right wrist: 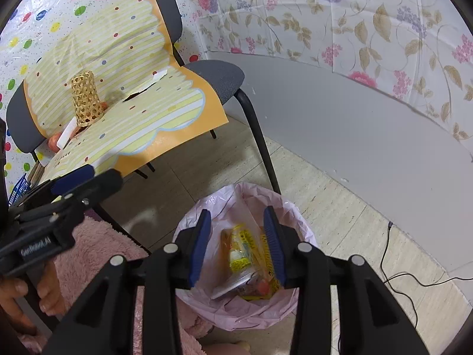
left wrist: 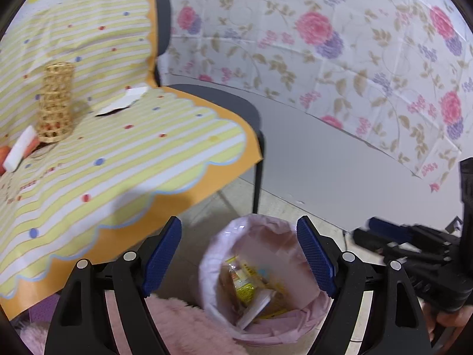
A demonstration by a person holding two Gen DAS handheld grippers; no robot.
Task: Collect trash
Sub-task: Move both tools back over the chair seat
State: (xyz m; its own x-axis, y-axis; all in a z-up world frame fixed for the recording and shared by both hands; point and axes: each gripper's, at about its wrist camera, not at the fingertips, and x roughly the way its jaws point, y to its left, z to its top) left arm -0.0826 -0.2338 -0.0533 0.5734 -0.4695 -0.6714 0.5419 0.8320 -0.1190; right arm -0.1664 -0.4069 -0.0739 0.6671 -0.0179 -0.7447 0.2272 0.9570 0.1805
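Two grippers: both over the bin, both empty
left gripper [left wrist: 238, 256]: jaws spread wide, blue pads well apart, nothing between them, touching nothing
right gripper [right wrist: 236, 244]: jaws partly apart, narrower than the left; nothing gripped, wrappers seen through the gap lie down in the bin
bin [right wrist: 291, 216]: on the floor, pink liner, directly below both sets of jaws; near rim cut off by gripper bodies in both views
trash in bin [right wrist: 244, 259]: yellow-printed clear wrappers plus a flat white piece; print too small to read, and the pile's lower part is hard to make out
hands: fingers [right wrist: 48, 294] wrapped round the left gripper's handle at left edge of right wrist view; a hand barely visible at lower right edge of left wrist view
chair [right wrist: 218, 78]: beside the bin, striped dotted cloth [left wrist: 124, 153] draped over seat and back
on chair: wicker tube [left wrist: 56, 102] upright; white card [left wrist: 122, 102] lying behind it; white block [left wrist: 20, 149] leaning on something orange, mostly hidden
rug [right wrist: 100, 244]: pink, fluffy, just beside the bin, half covered by grippers
cable [right wrist: 393, 269]: black, on floor by the grey wall, runs out of frame
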